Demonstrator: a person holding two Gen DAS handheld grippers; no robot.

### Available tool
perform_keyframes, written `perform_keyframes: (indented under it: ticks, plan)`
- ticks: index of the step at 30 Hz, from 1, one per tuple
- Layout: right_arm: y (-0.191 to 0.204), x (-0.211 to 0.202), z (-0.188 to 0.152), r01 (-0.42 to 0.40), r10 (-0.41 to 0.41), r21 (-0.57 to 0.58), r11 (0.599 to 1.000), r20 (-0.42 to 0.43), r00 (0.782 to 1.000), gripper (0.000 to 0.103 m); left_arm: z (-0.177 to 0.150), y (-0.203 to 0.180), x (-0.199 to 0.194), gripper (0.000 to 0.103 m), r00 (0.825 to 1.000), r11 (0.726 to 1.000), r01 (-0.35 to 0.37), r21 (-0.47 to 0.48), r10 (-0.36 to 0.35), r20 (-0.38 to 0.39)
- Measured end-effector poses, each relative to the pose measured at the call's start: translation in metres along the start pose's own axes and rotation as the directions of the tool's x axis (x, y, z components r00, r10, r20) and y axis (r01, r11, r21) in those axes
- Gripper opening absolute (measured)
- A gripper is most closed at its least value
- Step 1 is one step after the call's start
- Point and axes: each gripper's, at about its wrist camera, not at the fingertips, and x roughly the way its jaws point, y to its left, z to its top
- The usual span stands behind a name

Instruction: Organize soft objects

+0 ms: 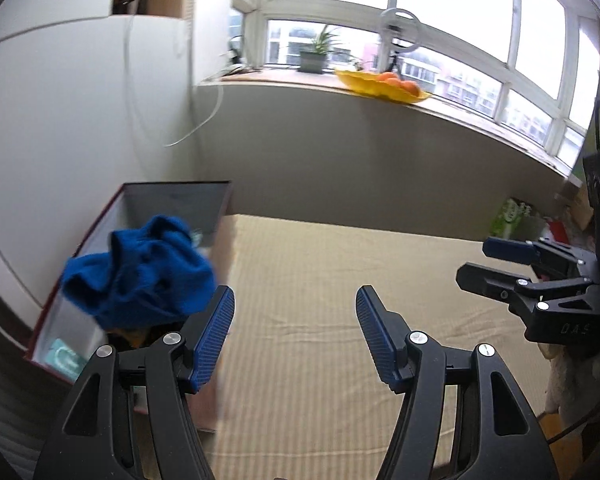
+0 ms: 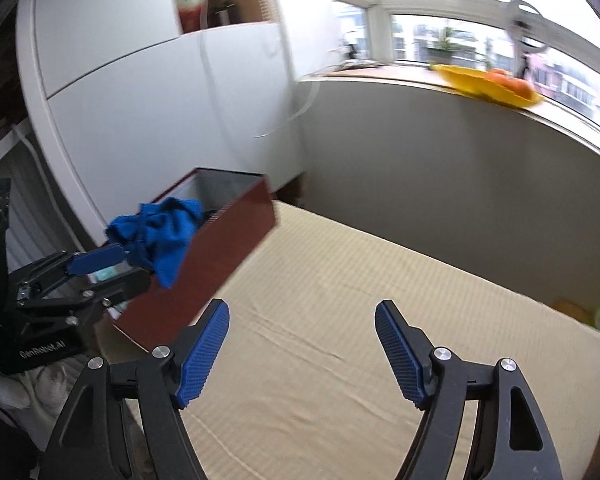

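A crumpled blue cloth lies heaped in an open dark-red box at the left edge of the bed, on top of other items. In the right wrist view the blue cloth hangs over the box's near wall. My left gripper is open and holds nothing; it hovers over the beige sheet just right of the box. My right gripper is also open and holds nothing, above the sheet. Each gripper appears in the other's view: the right gripper at the far right, the left gripper beside the box.
The beige striped sheet covers the bed. A white cabinet stands behind the box. On the windowsill are a yellow tray of oranges, a potted plant and a ring light. A green package and white fluffy fabric lie at the right.
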Motion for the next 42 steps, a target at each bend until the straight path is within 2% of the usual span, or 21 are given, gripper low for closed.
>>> perform_keyframes:
  ticks: [9, 16, 21, 23, 25, 34, 37, 42]
  plan:
    - [-0.04, -0.039, -0.029, 0.119, -0.124, 0.099, 0.988, 0.05, 0.991, 0.074, 0.002, -0.046, 0.007, 0.063, 0.997, 0.996, 0.068, 0.057, -0.069, 0.021]
    - [-0.056, -0.065, -0.047, 0.189, -0.204, 0.149, 0.971, 0.087, 0.975, 0.075, 0.002, -0.068, 0.004, 0.063, 0.992, 0.992, 0.113, 0.063, -0.116, 0.039]
    - [-0.061, -0.078, -0.06, 0.246, -0.266, 0.172, 0.954, 0.104, 0.958, 0.076, 0.0, -0.083, 0.001, 0.063, 0.991, 0.988, 0.115, 0.1, -0.121, 0.053]
    - [-0.063, -0.082, -0.062, 0.253, -0.275, 0.181, 0.95, 0.108, 0.955, 0.076, 0.001, -0.087, 0.0, 0.065, 0.99, 0.986, 0.122, 0.109, -0.129, 0.058]
    - [-0.066, -0.086, -0.064, 0.259, -0.283, 0.193, 0.947, 0.111, 0.953, 0.077, 0.002, -0.091, -0.002, 0.073, 0.988, 0.985, 0.131, 0.111, -0.139, 0.063]
    - [-0.065, -0.093, -0.064, 0.264, -0.291, 0.193, 0.945, 0.129, 0.948, 0.077, 0.004, -0.097, -0.008, 0.074, 0.985, 0.984, 0.134, 0.12, -0.145, 0.088]
    - [-0.063, -0.092, -0.066, 0.262, -0.289, 0.193, 0.946, 0.129, 0.949, 0.077, 0.003, -0.097, -0.01, 0.08, 0.985, 0.985, 0.132, 0.114, -0.143, 0.094]
    - [-0.061, -0.09, -0.067, 0.281, -0.307, 0.184, 0.942, 0.132, 0.943, 0.079, 0.002, -0.094, -0.009, 0.08, 0.986, 0.987, 0.127, 0.102, -0.136, 0.093]
